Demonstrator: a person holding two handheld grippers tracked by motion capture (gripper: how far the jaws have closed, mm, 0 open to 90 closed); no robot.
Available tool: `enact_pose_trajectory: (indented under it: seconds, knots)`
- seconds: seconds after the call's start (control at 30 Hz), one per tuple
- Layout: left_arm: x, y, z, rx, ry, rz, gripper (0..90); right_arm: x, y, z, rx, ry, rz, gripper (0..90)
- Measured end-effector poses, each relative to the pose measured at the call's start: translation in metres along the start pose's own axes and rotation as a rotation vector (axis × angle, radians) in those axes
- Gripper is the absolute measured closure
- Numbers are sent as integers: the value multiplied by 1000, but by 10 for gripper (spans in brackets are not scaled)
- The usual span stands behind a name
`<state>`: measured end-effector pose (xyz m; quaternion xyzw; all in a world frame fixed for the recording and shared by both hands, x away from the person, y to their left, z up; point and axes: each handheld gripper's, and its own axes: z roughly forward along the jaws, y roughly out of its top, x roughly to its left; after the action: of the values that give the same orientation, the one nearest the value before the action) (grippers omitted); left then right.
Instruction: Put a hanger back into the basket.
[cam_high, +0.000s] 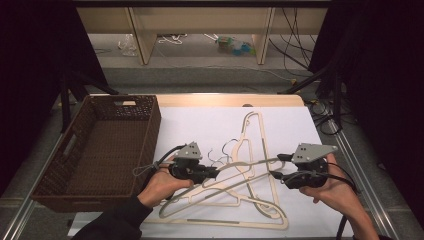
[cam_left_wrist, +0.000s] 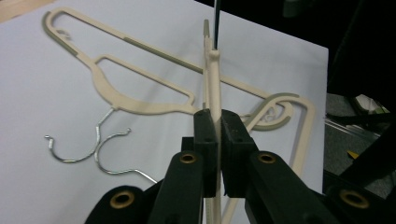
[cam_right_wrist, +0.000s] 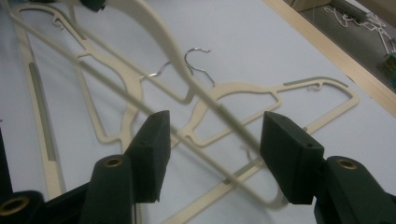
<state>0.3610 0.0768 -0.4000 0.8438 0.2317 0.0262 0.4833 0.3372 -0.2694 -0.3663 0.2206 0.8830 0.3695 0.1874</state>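
The lifted hanger is a cream plastic piece, raised off the white surface above two other cream hangers that lie flat and overlap. One arm of the lifted hanger runs edge-on between the pads of my left claw. That claw is pressed together on the arm, and the pads pinch it from both sides. In the high view my left claw sits left of centre, with the hanger extending from it toward the right.

My right claw is spread. Thin cream bars, one of them the lifted hanger's, cross the gap between its pads, and neither pad touches them. In the high view my right claw stands at the right end of the lifted hanger.

Two wire hooks lie side by side on the white surface, beside the flat hangers.

A brown woven basket stands at the left edge of the surface, just left of my left hand.
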Motion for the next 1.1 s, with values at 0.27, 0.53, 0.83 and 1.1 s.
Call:
enact_pose_trajectory:
  seconds: [0.27,0.53,0.83,1.1]
  knots:
    - [18,18,-7,13,48,-42,862,8,-14,-3,3,17,10,441]
    - [23,45,-27,33,100,-39,862,14,-25,-4,18,18,30,442]
    - [33,73,-72,64,178,-26,861,20,-33,0,34,42,28,441]
    - [46,79,-123,23,247,-56,861,21,-37,2,33,39,39,438]
